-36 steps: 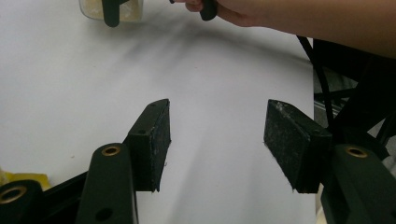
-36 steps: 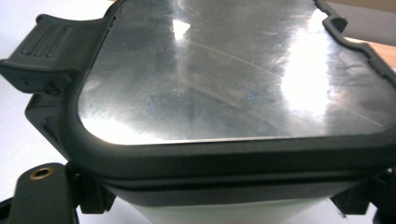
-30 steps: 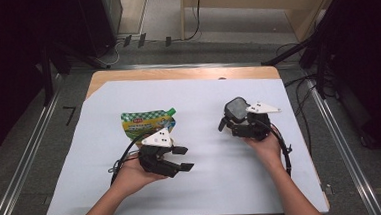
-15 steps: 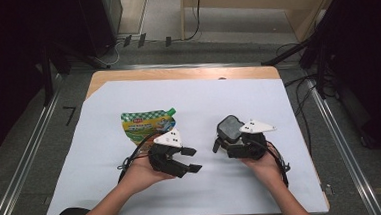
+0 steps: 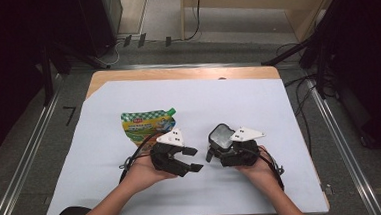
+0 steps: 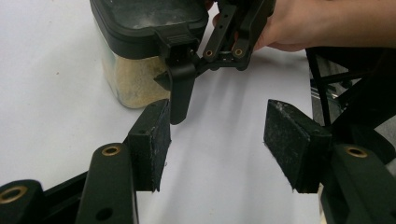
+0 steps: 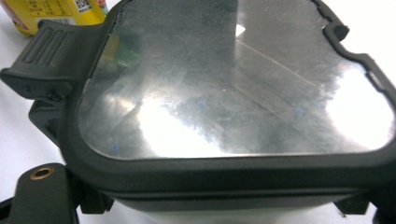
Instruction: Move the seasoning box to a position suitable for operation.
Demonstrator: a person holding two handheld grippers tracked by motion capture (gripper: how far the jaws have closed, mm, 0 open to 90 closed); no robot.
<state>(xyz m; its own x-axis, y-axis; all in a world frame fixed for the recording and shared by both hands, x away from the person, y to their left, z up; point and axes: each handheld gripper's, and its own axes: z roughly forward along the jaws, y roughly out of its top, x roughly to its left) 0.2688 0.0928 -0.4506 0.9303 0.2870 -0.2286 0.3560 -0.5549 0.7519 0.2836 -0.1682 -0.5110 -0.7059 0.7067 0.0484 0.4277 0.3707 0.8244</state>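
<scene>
clear container (image 5: 222,136) upright, dark lid up, in right claw (image 5: 216,148)

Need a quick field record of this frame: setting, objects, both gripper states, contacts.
setting: table covered with a pale sheet, seen from above
container: clear jar with black lid, tan powder inside
pouch: green and yellow spouted pouch, lying flat, untouched
right gripper: jaws closed around the container, at its lid end
left gripper: jaws spread, nothing between them, aimed at the container
contact: left gripper pads not on the container; a gap shows in the left gripper view
latch: lid tab faces the pouch side
</scene>
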